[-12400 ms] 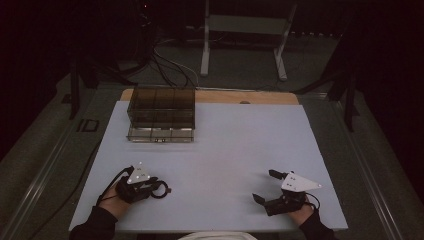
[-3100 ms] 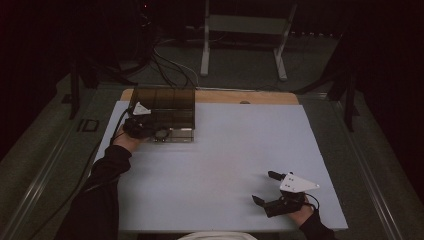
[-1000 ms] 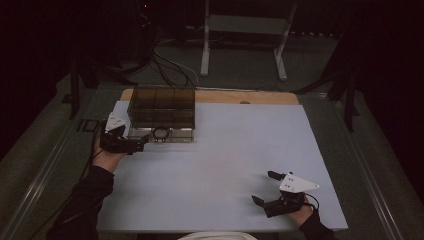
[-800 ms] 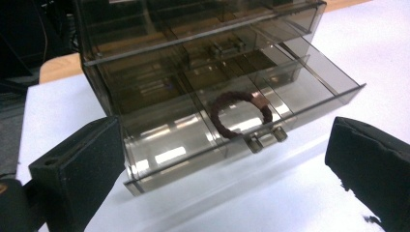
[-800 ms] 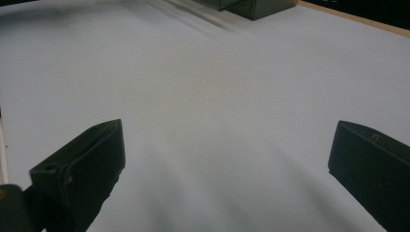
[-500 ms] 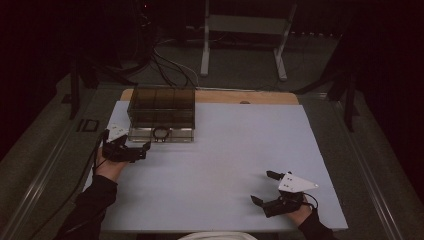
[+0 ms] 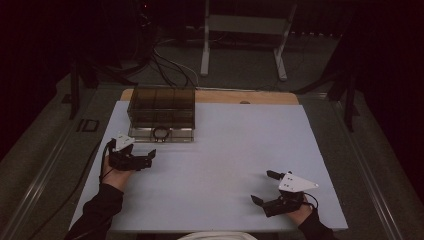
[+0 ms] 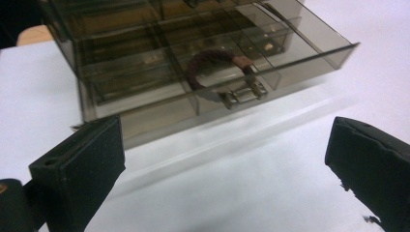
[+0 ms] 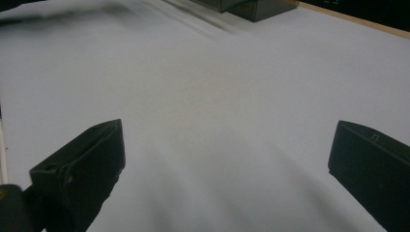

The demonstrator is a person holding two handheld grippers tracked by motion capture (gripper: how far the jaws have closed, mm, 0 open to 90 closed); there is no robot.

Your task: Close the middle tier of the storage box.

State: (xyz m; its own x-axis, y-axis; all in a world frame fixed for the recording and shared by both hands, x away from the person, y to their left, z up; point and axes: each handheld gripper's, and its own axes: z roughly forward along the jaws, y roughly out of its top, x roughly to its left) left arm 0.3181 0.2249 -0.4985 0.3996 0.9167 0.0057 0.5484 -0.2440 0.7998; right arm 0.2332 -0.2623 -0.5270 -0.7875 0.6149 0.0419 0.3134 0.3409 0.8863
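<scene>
A smoky clear drawer box [image 7: 161, 106] stands at the table's far left. Its bottom drawer [image 8: 270, 63] is pulled out toward me, and in it lies a dark braided bracelet [image 8: 215, 60] with a metal clasp, seen as a small ring [image 7: 161, 133] from above. My left gripper [image 7: 149, 159] is held just in front of the box and a little to its left, open and with nothing between its jaws. At the near right my right gripper [image 7: 263, 187] is open over the bare table, holding nothing.
The white table top [image 7: 235, 145] spreads between the two grippers. A wooden strip [image 7: 240, 97] runs along its far edge. Cables [image 7: 165, 62] and a stand's legs [image 7: 240, 50] lie on the floor beyond.
My left gripper reached the box front, then drew back toward me to the left. The drawer now stands out with the bracelet showing. The right gripper has stayed put.
</scene>
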